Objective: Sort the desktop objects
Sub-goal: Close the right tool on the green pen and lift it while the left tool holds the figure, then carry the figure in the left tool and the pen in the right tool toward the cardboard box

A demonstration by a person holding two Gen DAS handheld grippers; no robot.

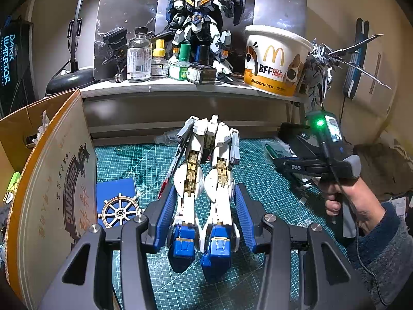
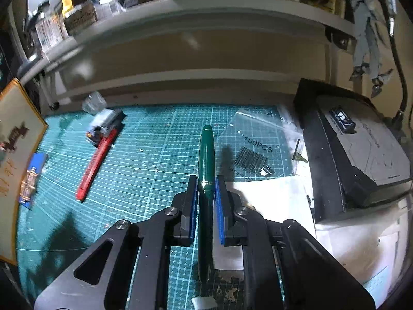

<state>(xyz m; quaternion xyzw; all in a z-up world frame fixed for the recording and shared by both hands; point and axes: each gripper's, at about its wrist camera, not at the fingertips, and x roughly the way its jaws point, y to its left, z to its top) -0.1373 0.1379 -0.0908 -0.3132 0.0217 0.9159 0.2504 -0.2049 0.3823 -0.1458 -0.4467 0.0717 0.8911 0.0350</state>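
In my left wrist view, the left gripper (image 1: 204,214) has its blue pads (image 1: 165,214) on both sides of a white and blue robot model (image 1: 206,180). The model lies on the green cutting mat (image 1: 271,193), feet toward the camera, head toward 12 o'clock. The jaws stand at a middle width, and both pads press the outer sides of the lower legs, so I read this as a grip on the model. A red blade part (image 1: 171,170) runs along the model's side at about 10 o'clock from the gripper.

At 9 o'clock stands a cardboard box (image 1: 51,193), and just beside it lies a blue card with a ship wheel (image 1: 118,206). At 3 o'clock I see a hand (image 1: 343,201) in a fleece sleeve holding the other gripper's handle. On the shelf (image 1: 180,86) at 12 o'clock stand bottles, another robot figure (image 1: 201,25) and a McDonald's paper bucket (image 1: 276,59).

In my right wrist view, the right gripper (image 2: 206,201) is narrow and closed on a dark green pen (image 2: 206,180). The pen lies between the pads and points to 12 o'clock, over the mat. At 2 o'clock from the pen lies a clear plastic bag (image 2: 258,139) printed "100PCS", and at 3 o'clock is a black box (image 2: 348,155). At 10 o'clock lies the red blade part with the model, blurred.
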